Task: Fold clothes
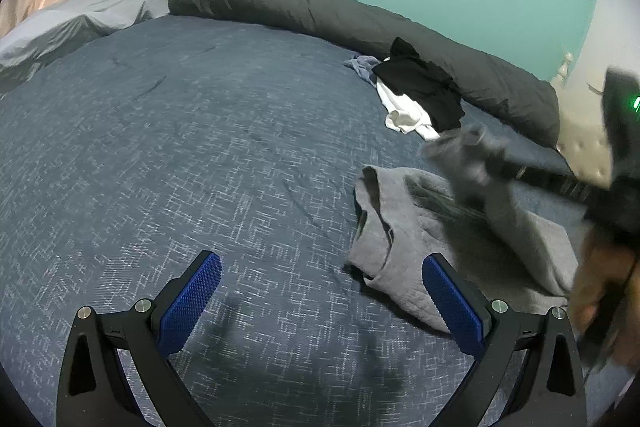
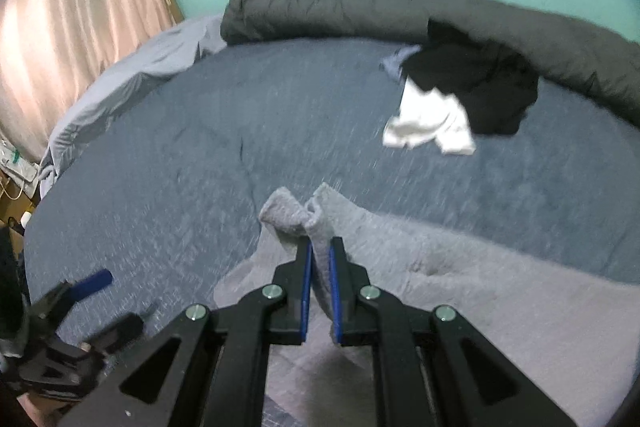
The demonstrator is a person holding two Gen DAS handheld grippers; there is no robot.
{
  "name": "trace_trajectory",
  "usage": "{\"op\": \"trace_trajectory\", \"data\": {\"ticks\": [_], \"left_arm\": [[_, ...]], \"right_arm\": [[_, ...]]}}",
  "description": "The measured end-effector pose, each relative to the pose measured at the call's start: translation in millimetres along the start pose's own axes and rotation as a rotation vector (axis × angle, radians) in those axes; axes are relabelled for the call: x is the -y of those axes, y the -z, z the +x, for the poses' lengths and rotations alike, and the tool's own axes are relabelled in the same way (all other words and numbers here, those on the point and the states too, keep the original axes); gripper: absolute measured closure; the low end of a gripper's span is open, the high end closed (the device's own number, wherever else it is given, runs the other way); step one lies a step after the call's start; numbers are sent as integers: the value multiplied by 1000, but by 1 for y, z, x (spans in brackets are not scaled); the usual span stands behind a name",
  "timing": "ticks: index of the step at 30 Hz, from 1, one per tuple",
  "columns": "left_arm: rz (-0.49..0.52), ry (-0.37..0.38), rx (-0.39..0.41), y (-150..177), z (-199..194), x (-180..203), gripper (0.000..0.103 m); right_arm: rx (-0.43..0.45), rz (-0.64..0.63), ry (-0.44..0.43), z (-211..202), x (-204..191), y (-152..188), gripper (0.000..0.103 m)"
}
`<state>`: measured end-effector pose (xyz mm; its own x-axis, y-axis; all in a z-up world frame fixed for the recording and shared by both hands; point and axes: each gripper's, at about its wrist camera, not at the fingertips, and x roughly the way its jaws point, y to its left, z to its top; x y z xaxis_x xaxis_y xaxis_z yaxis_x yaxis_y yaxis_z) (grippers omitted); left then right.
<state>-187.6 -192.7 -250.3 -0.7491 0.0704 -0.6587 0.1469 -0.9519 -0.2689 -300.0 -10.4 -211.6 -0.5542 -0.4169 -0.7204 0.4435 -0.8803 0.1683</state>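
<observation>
The right hand-held gripper (image 2: 319, 259) is clamped on a bunched fold of the grey garment (image 2: 460, 279), lifting that fold above the bed (image 2: 200, 147). The rest of the garment lies crumpled on the blue bedcover, toward the near right side. The left hand-held gripper (image 1: 322, 291) hangs over bare bedcover with its blue pads spread wide and nothing between them (the garment's edge lies just beside the right pad). A black garment (image 2: 480, 87) and a white garment (image 2: 428, 123) lie heaped against the rolled dark duvet (image 2: 360, 7).
</observation>
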Motion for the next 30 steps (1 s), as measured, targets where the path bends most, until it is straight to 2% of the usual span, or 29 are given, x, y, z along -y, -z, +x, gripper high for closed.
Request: {"op": "trace_trajectory", "data": {"ticks": [2, 7, 11, 15, 20, 27, 30], "left_arm": [[-4, -2, -1, -1, 0, -2, 0], [-4, 0, -1, -1, 0, -3, 0], [-3, 1, -2, -1, 0, -3, 0], [-2, 1, -2, 0, 0, -3, 0], [2, 2, -8, 2, 2, 0, 0], [13, -1, -16, 3, 7, 3, 0], [19, -2, -19, 3, 8, 4, 0]], "right_arm": [[-30, 12, -16, 10, -1, 9, 95], [-93, 43, -70, 21, -2, 21, 82], [-36, 61, -124, 1, 3, 20, 79], [46, 162, -111, -18, 32, 16, 79], [-13, 251, -75, 1, 52, 25, 79], [-100, 200, -21, 42, 30, 49, 76], [-86, 218, -32, 40, 34, 51, 76]]}}
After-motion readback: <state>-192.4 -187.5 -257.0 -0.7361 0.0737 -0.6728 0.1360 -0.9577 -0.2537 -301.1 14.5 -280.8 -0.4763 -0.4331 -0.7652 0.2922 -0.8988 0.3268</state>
